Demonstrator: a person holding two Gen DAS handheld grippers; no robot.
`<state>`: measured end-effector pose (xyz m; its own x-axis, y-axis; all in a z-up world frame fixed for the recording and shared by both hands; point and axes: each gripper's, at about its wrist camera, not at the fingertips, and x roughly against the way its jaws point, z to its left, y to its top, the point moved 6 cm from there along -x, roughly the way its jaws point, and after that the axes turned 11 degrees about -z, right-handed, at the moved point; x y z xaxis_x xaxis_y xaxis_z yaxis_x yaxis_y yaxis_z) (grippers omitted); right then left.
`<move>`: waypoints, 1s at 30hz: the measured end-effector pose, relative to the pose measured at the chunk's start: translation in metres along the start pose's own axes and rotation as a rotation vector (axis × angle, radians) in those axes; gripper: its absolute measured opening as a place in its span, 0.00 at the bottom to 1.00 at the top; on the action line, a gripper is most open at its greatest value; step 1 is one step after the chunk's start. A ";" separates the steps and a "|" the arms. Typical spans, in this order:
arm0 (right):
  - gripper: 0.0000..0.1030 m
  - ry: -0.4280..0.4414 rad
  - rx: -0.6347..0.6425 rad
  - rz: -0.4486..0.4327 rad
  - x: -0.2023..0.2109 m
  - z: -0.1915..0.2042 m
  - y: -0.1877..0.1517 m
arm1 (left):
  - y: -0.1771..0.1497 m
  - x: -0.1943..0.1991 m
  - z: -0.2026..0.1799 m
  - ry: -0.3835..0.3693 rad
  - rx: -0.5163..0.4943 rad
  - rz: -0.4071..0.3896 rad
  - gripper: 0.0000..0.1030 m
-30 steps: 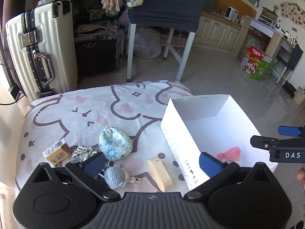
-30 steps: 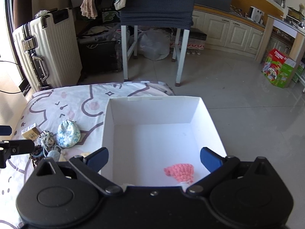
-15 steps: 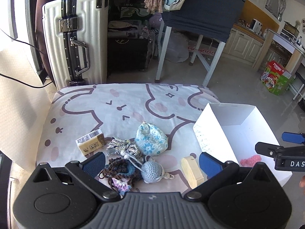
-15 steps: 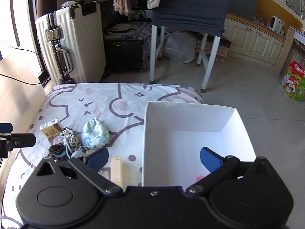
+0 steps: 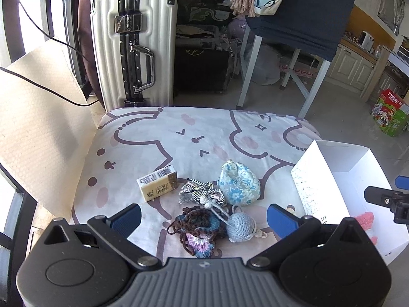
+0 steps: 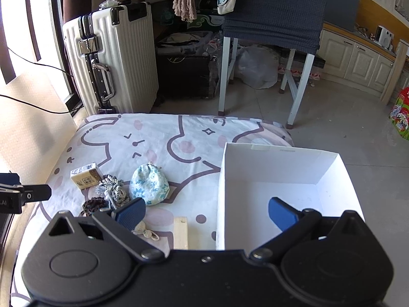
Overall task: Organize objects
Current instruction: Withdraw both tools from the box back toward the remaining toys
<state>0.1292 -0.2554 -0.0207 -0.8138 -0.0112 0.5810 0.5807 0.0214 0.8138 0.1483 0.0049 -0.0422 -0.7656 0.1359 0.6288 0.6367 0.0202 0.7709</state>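
Note:
On a cartoon-print cushion (image 5: 179, 138) lie a small tan carton (image 5: 157, 186), a striped tassel (image 5: 199, 192), a blue floral pouch (image 5: 239, 183), a dark crochet bundle (image 5: 198, 226) and a grey-blue crochet ball (image 5: 241, 226). A white box (image 6: 286, 179) stands at the right with a pink crochet piece (image 5: 365, 218) inside. A wooden block (image 6: 180, 232) lies beside the box. My left gripper (image 5: 203, 217) is open and empty over the crochet bundle. My right gripper (image 6: 205, 212) is open and empty above the box's left wall.
A white suitcase (image 5: 133, 48) stands behind the cushion. A chair with a dark cloth (image 6: 276, 7) stands behind it on the tiled floor. A colourful carton (image 5: 389, 112) sits at the far right. A cable (image 5: 46, 87) runs along the left.
Both grippers have moved left and back. The left one went from the box edge to over the crochet pile. The right one went from over the box's inside to its left wall.

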 end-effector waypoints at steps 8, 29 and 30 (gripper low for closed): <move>1.00 0.011 0.006 0.004 -0.007 0.011 0.001 | -0.003 -0.001 0.008 0.050 0.000 -0.011 1.00; 0.57 0.072 -0.043 0.170 -0.087 0.031 -0.036 | -0.051 -0.066 0.013 0.120 -0.117 0.057 1.00; 0.53 0.072 -0.041 0.184 -0.092 0.032 -0.040 | -0.055 -0.070 0.015 0.128 -0.118 0.069 0.99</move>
<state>0.1798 -0.2231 -0.1070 -0.6911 -0.0820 0.7181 0.7211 -0.0108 0.6928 0.1683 0.0090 -0.1297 -0.7307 0.0055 0.6827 0.6787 -0.1022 0.7272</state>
